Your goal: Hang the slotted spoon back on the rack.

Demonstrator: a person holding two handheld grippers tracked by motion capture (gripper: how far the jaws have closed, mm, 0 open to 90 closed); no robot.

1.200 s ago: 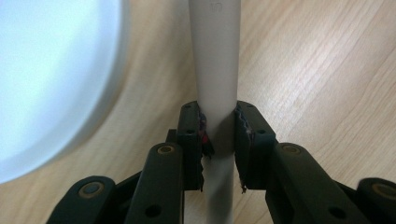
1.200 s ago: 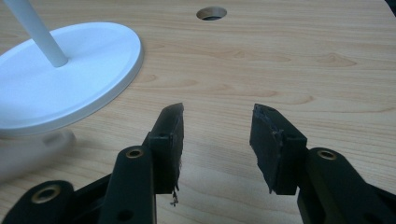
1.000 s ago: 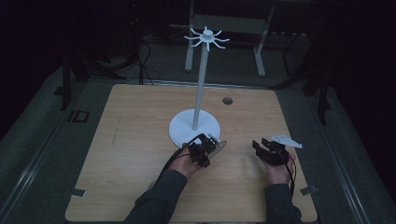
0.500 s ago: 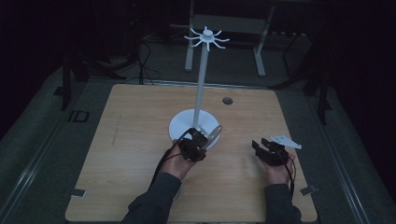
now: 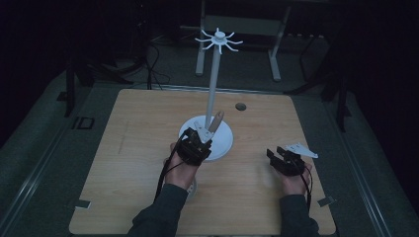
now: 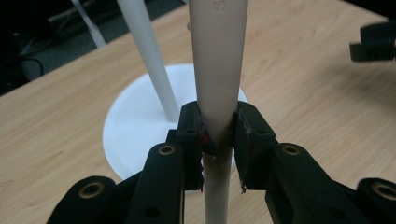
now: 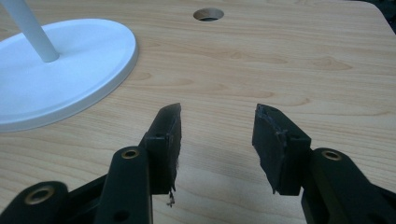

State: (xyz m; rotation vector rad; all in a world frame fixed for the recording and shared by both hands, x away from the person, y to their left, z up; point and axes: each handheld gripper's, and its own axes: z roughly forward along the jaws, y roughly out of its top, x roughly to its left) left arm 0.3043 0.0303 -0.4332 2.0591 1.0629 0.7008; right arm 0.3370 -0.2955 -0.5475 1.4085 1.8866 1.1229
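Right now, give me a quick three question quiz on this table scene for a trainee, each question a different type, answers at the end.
1. True or false: the right gripper has its jaws closed on the white stand.
2. What does the left gripper hold? A) a beige tapered handle B) a white cup C) a cable
3. Fill in: the round hole in the wooden table lies beyond the ____ gripper.

Key
1. False: its jaws stand apart with nothing between them, above bare wood.
2. A: the beige handle sits clamped between the jaws, in front of the stand's pole.
3. right
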